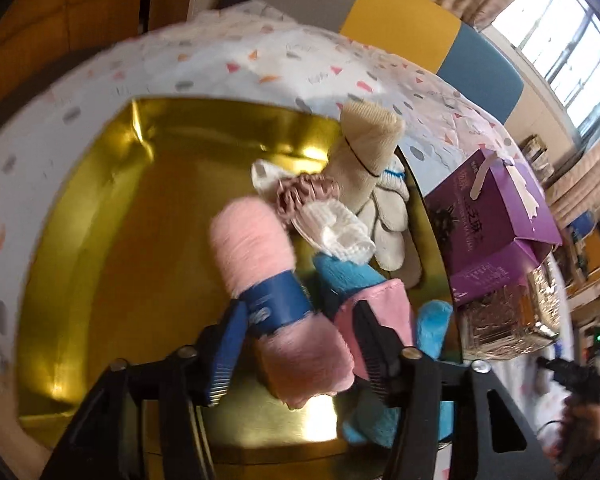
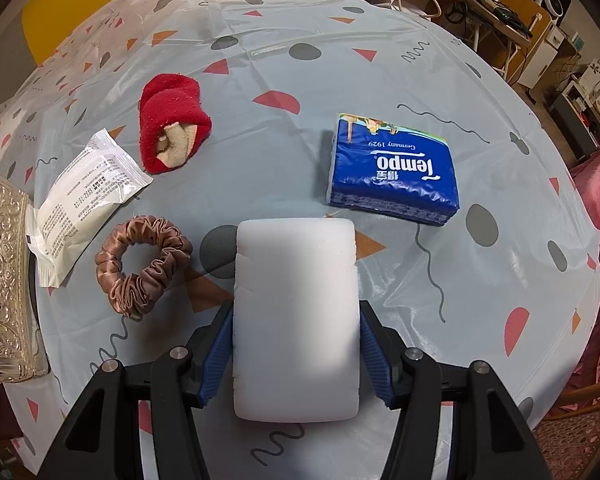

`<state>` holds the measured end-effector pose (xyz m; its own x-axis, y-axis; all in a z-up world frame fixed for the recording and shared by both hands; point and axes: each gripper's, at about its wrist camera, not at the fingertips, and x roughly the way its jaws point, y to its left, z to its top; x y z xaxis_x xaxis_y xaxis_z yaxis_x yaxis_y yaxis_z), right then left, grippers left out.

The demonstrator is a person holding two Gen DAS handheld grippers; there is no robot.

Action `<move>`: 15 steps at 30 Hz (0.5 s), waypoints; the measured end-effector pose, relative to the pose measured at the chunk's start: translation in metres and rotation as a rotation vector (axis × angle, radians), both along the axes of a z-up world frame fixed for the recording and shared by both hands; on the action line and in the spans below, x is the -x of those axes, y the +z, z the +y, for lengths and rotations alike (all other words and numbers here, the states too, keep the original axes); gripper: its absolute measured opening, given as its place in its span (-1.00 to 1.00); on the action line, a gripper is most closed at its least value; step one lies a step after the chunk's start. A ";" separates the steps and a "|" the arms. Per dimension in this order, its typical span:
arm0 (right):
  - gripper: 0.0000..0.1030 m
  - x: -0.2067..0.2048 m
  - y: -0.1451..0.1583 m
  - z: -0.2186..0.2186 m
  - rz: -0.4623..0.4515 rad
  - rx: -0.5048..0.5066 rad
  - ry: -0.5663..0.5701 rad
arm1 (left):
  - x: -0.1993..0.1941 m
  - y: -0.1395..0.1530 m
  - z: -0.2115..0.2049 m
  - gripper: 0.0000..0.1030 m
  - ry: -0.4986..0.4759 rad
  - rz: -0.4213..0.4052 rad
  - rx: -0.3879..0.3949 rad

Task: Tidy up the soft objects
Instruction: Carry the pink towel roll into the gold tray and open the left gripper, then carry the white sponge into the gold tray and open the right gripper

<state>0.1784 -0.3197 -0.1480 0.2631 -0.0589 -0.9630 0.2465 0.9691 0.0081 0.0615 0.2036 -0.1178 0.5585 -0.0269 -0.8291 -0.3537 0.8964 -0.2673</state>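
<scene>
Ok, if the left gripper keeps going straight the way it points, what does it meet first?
Most likely the pink yarn skein, which already lies between the left gripper fingers, over the gold tray. Past it sits the pile of soft things, a brown scrunchie nearest. Depth is hard to judge here.

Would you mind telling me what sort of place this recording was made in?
Probably a lived-in room at home, or a home-like workspace: a table under a patterned plastic tablecloth, curtained windows, and cluttered desks and shelves along the walls.

"Tempo", "Germany 1929" on blue tissue pack (image 2: 394, 168) (upside down)
</scene>
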 end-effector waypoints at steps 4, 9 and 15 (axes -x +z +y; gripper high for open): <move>0.15 0.000 -0.001 0.000 -0.001 0.001 0.001 | 0.006 0.012 0.001 0.25 0.010 -0.026 -0.089; 0.11 0.000 0.000 0.002 -0.006 -0.001 0.000 | 0.023 0.031 0.005 0.32 0.009 -0.076 -0.169; 0.09 0.002 0.008 -0.008 -0.042 -0.028 -0.029 | 0.033 0.052 -0.008 0.42 -0.020 -0.144 -0.238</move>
<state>0.1764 -0.3273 -0.1396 0.3022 -0.0400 -0.9524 0.2728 0.9610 0.0462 0.0285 0.1957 -0.0658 0.6725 0.1470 -0.7253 -0.3088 0.9464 -0.0945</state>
